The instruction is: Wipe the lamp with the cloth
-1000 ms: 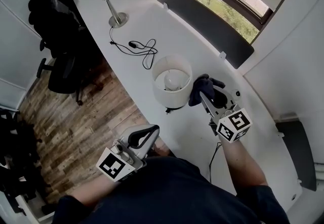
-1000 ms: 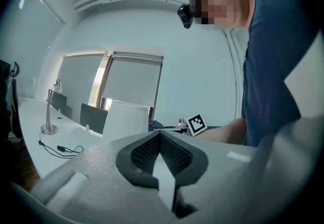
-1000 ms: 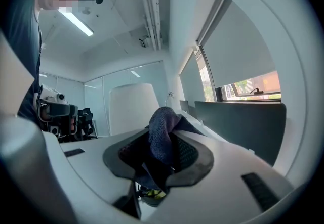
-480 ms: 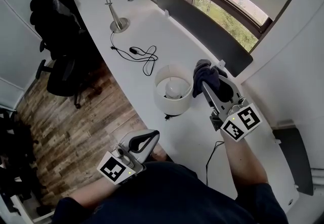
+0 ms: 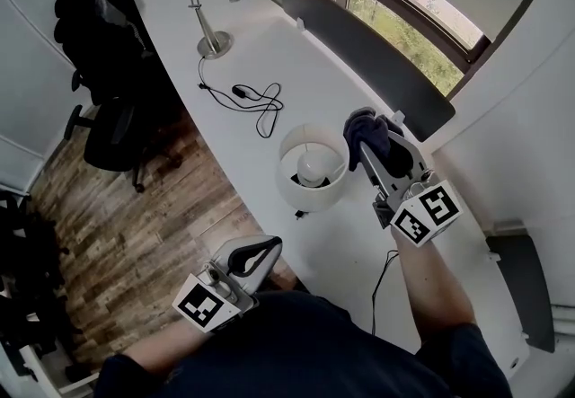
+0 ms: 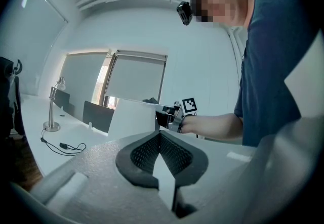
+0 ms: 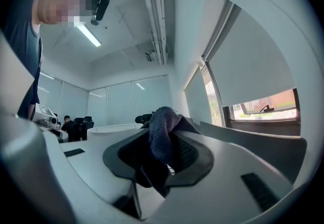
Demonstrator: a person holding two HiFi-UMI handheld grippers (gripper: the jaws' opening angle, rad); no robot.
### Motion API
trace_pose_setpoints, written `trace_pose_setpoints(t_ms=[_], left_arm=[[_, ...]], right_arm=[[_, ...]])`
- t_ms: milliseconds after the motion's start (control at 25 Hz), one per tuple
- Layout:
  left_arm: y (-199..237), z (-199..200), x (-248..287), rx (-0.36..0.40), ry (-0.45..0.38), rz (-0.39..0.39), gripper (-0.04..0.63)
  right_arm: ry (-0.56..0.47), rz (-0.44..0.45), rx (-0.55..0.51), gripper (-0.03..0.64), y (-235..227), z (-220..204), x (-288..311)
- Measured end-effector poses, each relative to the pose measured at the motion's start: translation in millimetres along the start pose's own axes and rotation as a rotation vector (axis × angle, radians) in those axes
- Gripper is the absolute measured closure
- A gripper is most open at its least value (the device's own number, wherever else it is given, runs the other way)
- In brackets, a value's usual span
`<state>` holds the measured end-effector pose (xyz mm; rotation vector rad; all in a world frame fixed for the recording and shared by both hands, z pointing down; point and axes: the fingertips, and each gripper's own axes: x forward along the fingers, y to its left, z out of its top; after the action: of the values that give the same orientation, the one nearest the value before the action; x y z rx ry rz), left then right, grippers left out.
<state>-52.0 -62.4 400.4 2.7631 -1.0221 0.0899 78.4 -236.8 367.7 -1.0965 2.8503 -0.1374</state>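
Note:
A table lamp with a white drum shade [image 5: 310,179] stands on the white desk [image 5: 269,46], its bulb [image 5: 312,173] showing from above. My right gripper [image 5: 366,143] is shut on a dark blue cloth [image 5: 362,128], held just beside the shade's upper right rim. In the right gripper view the cloth [image 7: 162,134] bulges out between the jaws of that gripper [image 7: 161,142], with the shade [image 7: 113,128] to its left. My left gripper [image 5: 259,250] hangs low off the desk's near edge, shut and empty. From the left gripper [image 6: 160,138] the shade [image 6: 132,119] stands ahead.
A silver desk lamp [image 5: 203,10] and a tangled black cable [image 5: 256,100] lie farther along the desk. A dark divider panel [image 5: 359,37] runs along the window side. A black office chair [image 5: 108,122] stands on the wood floor at left. A thin cord [image 5: 382,272] trails near my right arm.
My right gripper has lifted the cloth from low beside the shade up to its upper right rim. The left gripper has stayed near the desk edge.

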Motion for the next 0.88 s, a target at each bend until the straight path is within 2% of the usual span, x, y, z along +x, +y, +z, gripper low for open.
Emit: trace_pose_setpoints(t_ms=[160, 400, 880], left_arm=[[5, -5, 2, -0.009, 0.015, 0.009, 0.589], [11, -12, 4, -0.022, 0.037, 0.02, 0.589], [22, -22, -4, -0.046, 0.049, 0.072, 0.589]], right_arm=[[0.023, -0.001, 0.006, 0.494, -7, -17, 4], [0.11, 0.004, 0.001, 0.494, -22, -56, 14], [0.259, 0.051, 0.078, 0.494, -47, -125, 32]])
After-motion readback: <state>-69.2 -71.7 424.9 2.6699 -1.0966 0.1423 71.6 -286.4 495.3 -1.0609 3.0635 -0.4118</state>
